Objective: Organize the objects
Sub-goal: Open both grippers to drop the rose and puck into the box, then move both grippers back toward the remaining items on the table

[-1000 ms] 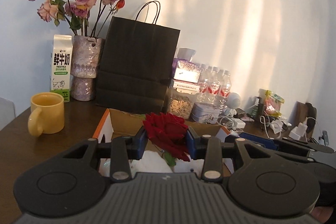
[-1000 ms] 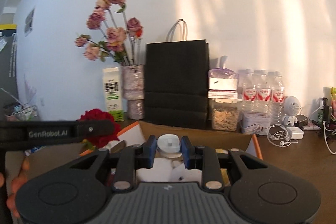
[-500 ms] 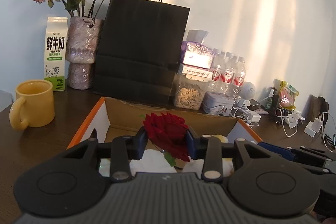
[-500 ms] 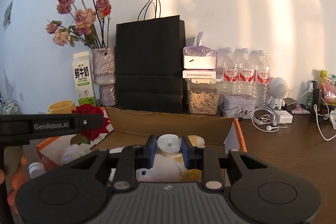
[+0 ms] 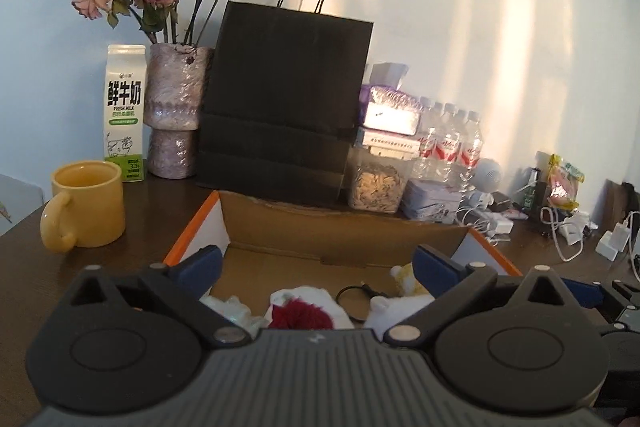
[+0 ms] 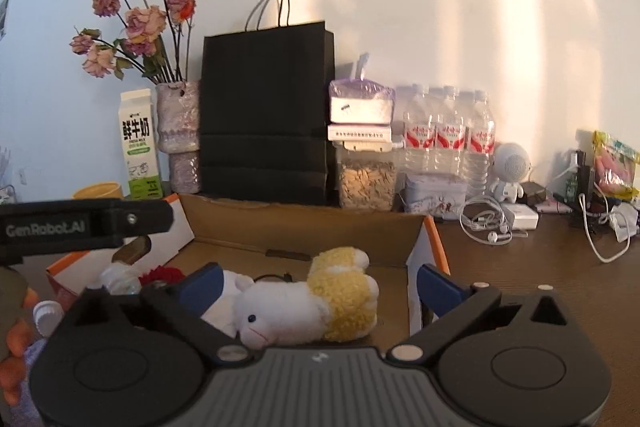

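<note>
Left gripper (image 5: 316, 263): its jaws are opening and stand wide over the cardboard box (image 5: 340, 227); a second ago they pinched the red rose, now nothing is pressed between the pads
Red rose (image 5: 298, 313): it has dropped out of the grip and lies low in the box among white soft things, just in front of the left gripper's body, its head only partly visible
Right gripper (image 6: 320, 287): its jaws are opening too, spread wide with no pad touching anything; a second ago they were narrow on a small white round-capped item
White item: I cannot tell where it has landed; a white-capped bottle (image 6: 48, 313) shows at the left edge of the right view, but whether it is the same thing is unclear
Plush sheep (image 6: 316, 301): it lies on its side on the box floor between the right jaws, untouched
Box: it sits on the dark table (image 5: 160, 195) in front of the black paper bag (image 5: 280, 99), with the yellow mug (image 5: 86, 205) well to its left
Meaning for the task: both deliveries into the box look finished, so both hands are free for whatever loose thing comes next
</note>
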`<state>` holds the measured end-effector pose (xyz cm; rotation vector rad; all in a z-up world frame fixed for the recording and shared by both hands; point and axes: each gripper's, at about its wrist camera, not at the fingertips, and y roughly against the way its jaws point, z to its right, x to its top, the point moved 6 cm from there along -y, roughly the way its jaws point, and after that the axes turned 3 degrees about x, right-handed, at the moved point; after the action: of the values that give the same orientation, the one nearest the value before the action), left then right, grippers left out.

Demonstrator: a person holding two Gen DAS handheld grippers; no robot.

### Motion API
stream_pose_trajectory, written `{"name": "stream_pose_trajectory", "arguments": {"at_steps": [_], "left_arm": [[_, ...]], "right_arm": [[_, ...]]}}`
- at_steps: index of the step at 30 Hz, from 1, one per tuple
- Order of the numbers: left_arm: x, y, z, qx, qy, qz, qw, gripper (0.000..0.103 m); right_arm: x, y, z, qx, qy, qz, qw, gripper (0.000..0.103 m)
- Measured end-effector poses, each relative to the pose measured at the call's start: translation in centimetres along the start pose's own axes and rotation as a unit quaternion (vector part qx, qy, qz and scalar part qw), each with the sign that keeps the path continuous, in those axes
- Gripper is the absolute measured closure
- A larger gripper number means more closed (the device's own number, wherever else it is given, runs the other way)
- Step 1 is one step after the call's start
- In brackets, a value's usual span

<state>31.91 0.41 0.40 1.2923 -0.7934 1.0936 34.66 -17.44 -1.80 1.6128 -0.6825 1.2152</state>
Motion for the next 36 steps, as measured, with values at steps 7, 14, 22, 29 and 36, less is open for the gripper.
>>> {"name": "stream_pose_trajectory", "arguments": {"at_steps": [7,14,22,29,36], "left_arm": [[-0.3,-0.2,-0.1,0.003,-0.002,-0.009,1.0000,0.000],[-0.4,-0.1,0.0,0.001,-0.004,-0.007,1.0000,0.000],[-0.1,0.9,0.2,-0.010,-0.007,-0.001,0.9999,0.000],[-0.4,3.2,-0.1,-0.023,-0.007,-0.004,0.9997,0.000],[-1.0,6.2,-1.2,-0.031,-0.012,-0.009,0.9994,0.000]], "right_arm": [[-0.5,-0.5,0.3,-0.001,-0.007,-0.016,1.000,0.000],[-0.4,-0.4,0.2,0.001,-0.006,-0.014,1.000,0.000],[-0.2,0.6,0.0,0.012,-0.008,-0.003,1.000,0.000],[-0.4,2.7,-0.4,0.020,-0.004,0.000,1.000,0.000],[-1.0,5.9,-1.3,0.030,0.003,0.008,1.000,0.000]]}}
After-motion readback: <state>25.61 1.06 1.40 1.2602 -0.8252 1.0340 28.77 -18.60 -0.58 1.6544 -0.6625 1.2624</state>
